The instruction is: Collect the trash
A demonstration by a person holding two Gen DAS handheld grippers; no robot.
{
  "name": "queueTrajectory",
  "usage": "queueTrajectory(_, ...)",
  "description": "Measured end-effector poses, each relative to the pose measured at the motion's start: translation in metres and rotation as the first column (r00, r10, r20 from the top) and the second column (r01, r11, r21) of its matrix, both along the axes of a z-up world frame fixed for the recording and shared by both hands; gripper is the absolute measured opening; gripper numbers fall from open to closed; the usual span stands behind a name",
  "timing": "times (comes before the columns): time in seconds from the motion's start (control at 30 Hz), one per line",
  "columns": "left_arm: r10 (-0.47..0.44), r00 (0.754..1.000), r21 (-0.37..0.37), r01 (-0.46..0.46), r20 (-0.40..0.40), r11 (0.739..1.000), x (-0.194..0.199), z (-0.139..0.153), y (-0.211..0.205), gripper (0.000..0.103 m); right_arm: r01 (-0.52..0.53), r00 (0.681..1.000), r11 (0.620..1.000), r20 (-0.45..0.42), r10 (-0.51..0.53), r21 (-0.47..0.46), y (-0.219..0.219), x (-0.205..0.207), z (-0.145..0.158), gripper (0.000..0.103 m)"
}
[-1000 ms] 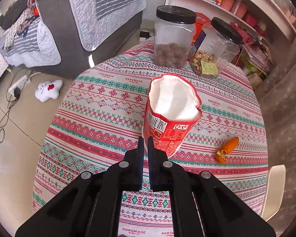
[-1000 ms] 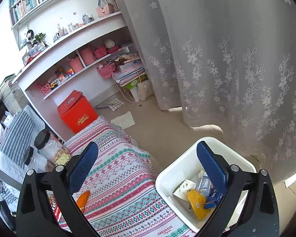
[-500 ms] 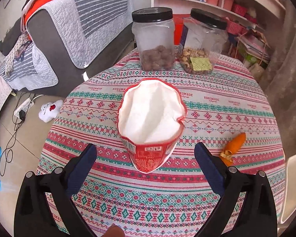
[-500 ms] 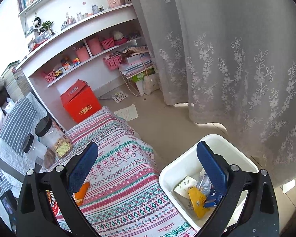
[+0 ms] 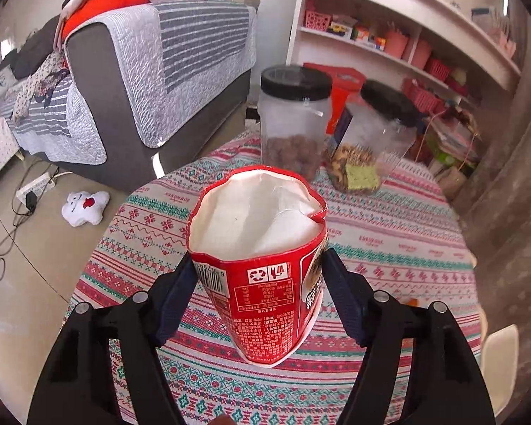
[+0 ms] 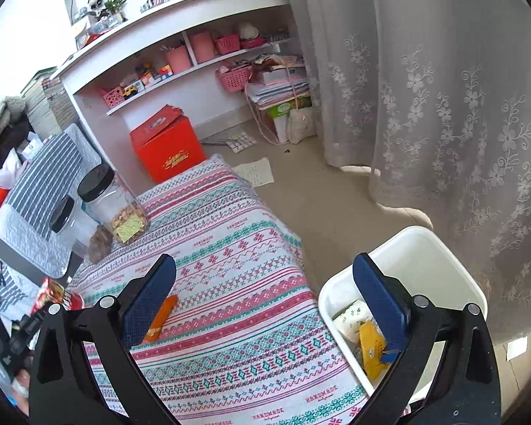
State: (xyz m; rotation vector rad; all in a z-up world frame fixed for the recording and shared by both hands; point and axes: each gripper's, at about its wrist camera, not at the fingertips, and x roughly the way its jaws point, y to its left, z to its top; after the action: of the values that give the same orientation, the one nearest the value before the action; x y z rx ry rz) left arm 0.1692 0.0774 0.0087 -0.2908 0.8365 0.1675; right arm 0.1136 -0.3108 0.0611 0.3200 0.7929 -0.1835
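Tabletop: round tabletop (image 5: 389,233) under a cloth woven in red, green and white bands, printed "HANDMADE" along some bands.
Jars: two clear plastic jars with black lids (image 5: 295,120) stand side by side at the far edge, one part-filled with brown round pieces, the other with mixed snacks and a green label.
Room: grey sofa draped with a striped quilted cover (image 5: 152,71) beyond the tabletop; white shelving with pink baskets (image 6: 209,49) along the wall; red cardboard box (image 6: 168,147) on the floor below it; lace curtain with flower embroidery (image 6: 442,88) at the window side; white plush toy (image 5: 85,205) and cables on the tiled floor.
Bin: white plastic bin (image 6: 439,265) on the floor just beside the tabletop edge, with a yellow wrapper and patterned paper inside.
Orange scrap: small orange wrapper (image 6: 161,317) lies on the cloth, partly behind the right finger pad, so its shape is hard to read.
Left hand-held gripper (image 5: 258,276): jaws have just been closing and now clamp the crumpled red paper noodle cup with a white lining (image 5: 262,258) by its sides; the cup tilts with its mouth toward the jars and appears lifted off the cloth.
Right hand-held gripper (image 6: 265,292): spread wide with nothing between its blue pads, hanging over the tabletop edge and the bin.
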Motion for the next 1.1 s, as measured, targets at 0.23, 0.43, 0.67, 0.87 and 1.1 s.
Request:
queueTrajectory(0.23,0.039,0.992,-0.550,0.034,0.121,0.835,-0.042,0.049,0.073,0.070,-0.073,0.994,0.994,-0.076,0.080,0.084,0.030,0.010,-0.020,0.096)
queueTrajectory(0.43,-0.012,0.987,-0.810,0.136,0.157,0.571,-0.053,0.041,0.096,0.070,-0.096,0.991,0.993,-0.082,0.102,0.072,0.048,0.013,-0.024,0.096)
queueTrajectory(0.67,-0.011,0.992,-0.956,0.127,0.129,0.265,-0.053,0.010,0.105,0.070,-0.121,0.987,0.985,-0.093,0.133,0.122,0.056,0.018,-0.027,0.096)
queueTrajectory(0.87,0.023,0.994,-0.986,0.105,0.109,0.130,-0.056,-0.015,0.106,0.070,-0.128,0.989,0.981,-0.062,0.138,0.143,0.052,0.016,-0.019,0.096)
queueTrajectory(1.1,0.018,0.996,-0.876,0.070,0.089,0.477,-0.055,-0.004,0.083,0.056,-0.167,0.982,0.969,-0.059,0.181,0.184,0.050,0.017,-0.024,0.096)
